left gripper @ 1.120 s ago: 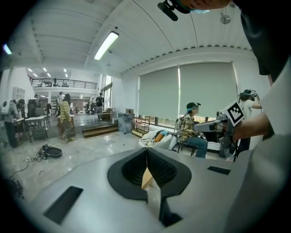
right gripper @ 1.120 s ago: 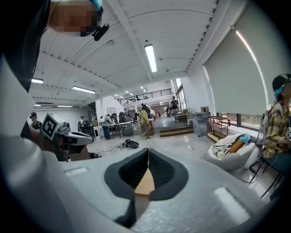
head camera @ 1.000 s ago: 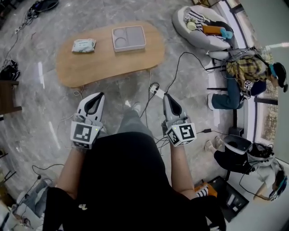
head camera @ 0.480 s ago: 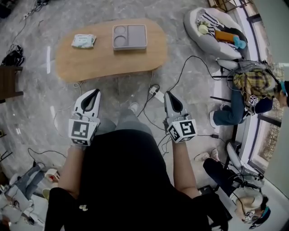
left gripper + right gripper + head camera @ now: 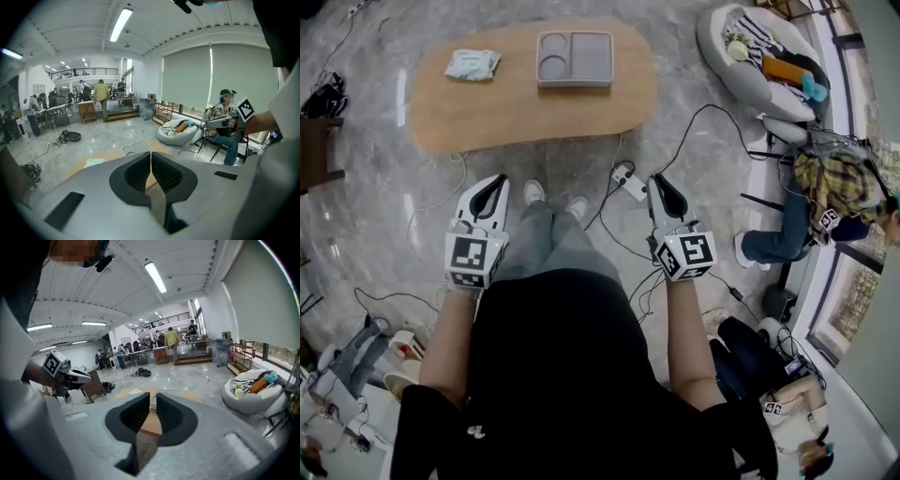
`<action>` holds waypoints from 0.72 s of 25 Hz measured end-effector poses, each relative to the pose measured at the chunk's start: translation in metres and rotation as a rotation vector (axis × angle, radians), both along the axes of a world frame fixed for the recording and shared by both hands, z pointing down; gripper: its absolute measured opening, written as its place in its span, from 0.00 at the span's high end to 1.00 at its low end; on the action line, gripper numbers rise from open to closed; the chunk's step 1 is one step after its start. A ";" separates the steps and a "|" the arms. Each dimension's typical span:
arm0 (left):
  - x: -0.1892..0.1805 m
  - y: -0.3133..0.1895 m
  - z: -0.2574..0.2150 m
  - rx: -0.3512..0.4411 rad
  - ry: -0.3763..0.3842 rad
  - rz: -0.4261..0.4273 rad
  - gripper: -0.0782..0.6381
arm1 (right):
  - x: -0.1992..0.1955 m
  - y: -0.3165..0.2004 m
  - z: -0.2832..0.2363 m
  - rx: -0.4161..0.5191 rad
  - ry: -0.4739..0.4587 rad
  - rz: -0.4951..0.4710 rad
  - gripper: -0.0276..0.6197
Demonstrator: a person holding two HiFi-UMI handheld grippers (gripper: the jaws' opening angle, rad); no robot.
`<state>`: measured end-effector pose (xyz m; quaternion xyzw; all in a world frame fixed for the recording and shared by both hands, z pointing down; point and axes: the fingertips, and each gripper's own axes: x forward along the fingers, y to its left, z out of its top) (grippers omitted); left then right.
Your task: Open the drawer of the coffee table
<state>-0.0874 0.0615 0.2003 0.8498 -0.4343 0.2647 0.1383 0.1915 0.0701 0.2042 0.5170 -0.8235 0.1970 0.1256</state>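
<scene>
Two grippers are held out low ahead of the person. Over at nine o'clock in the head view, the left gripper (image 5: 495,184) has its jaws pressed together with nothing between them. Up at twelve o'clock lies the coffee table (image 5: 473,117), well apart from both grippers, and its drawer can't be made out from above. On the tabletop a wipes packet (image 5: 472,64) sits at the eleven o'clock end, with a grey tray (image 5: 575,58) near the middle. A power strip (image 5: 628,181) lies on the floor just beside the right gripper (image 5: 662,185) at three o'clock. Its jaws are opening, a narrow gap between them and nothing in it. A beanbag (image 5: 757,67) sits at two o'clock.
</scene>
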 end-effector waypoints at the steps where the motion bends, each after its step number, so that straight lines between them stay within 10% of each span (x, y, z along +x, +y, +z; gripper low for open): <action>1: -0.001 -0.001 0.006 -0.012 -0.003 0.000 0.87 | -0.001 -0.003 0.004 -0.007 0.004 -0.001 0.89; 18: -0.015 -0.029 0.144 -0.217 -0.051 0.069 0.70 | -0.002 -0.047 0.110 -0.159 0.126 -0.036 0.79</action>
